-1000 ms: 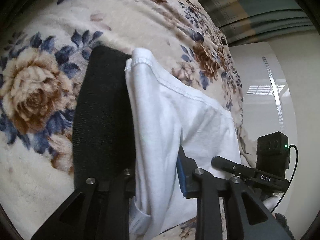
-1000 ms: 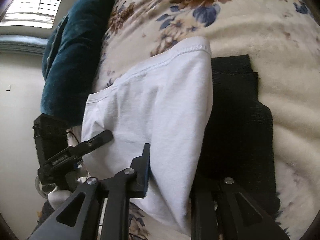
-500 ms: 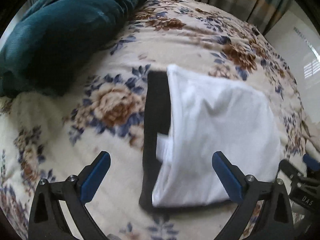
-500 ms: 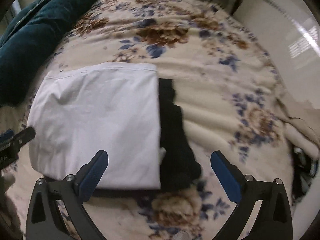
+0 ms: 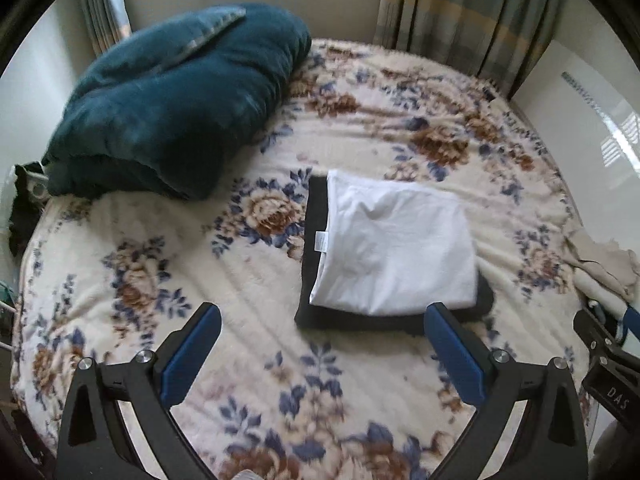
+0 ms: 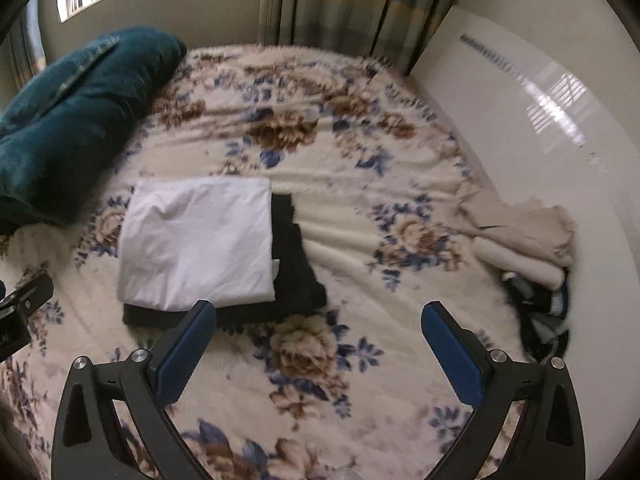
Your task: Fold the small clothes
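A folded white garment (image 5: 394, 246) lies on top of a folded black garment (image 5: 316, 208) in the middle of the floral bed cover. Both also show in the right wrist view: the white garment (image 6: 198, 240) and the black garment (image 6: 296, 272). My left gripper (image 5: 322, 350) is open and empty, held above the bed in front of the stack. My right gripper (image 6: 320, 344) is open and empty, to the right of and in front of the stack. Neither touches the clothes.
A teal bundled blanket (image 5: 176, 96) lies at the back left of the bed. A beige pile of clothes (image 6: 524, 232) sits at the bed's right edge beside a white glossy wall (image 6: 560, 128). Curtains (image 5: 464, 12) hang behind the bed.
One second ago both grippers were shut on the white garment over the black one. They have let go, opened wide and pulled back and up. The white garment now lies flat on the stack.
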Demonstrator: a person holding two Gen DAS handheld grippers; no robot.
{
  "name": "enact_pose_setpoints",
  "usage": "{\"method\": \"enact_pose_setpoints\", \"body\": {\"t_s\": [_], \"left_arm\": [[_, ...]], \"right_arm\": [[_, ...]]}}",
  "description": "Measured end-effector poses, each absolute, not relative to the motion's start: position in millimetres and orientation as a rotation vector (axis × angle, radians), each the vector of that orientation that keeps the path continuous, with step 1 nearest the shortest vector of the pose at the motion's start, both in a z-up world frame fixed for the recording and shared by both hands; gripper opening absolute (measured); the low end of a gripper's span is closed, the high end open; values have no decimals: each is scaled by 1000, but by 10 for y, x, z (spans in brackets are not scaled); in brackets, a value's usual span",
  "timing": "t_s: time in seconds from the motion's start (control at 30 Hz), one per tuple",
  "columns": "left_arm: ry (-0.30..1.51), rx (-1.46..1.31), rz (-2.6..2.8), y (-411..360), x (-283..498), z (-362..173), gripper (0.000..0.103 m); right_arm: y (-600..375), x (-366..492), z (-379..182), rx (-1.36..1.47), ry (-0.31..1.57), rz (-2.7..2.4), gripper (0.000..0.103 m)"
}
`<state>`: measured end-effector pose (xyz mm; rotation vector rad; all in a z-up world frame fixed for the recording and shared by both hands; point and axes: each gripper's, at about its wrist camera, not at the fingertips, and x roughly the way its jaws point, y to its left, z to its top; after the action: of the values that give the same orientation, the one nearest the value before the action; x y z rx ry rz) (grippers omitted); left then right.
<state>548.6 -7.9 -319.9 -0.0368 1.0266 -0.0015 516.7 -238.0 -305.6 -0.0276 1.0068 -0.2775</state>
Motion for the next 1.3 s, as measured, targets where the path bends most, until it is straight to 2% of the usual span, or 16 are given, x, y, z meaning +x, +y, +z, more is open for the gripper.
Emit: {"method": "enact_pose_setpoints", "body": {"t_s": [0.33, 0.63, 0.97, 1.3], "left_arm": [[919, -5, -32, -303, 4387, -1946, 103], [833, 11, -50, -392, 3573, -1055, 103], [745, -9, -42, -308, 2992, -445, 103], [708, -12, -43, -304, 2668, -253, 103]], "right_arm": [[-2417, 3915, -1613, -13, 873, -286, 103], [-2321, 2811, -376, -44, 726, -248, 103], [-2281, 2026, 397, -22, 621, -209, 103], [-2304, 1699, 666, -11, 599, -176, 103]]}}
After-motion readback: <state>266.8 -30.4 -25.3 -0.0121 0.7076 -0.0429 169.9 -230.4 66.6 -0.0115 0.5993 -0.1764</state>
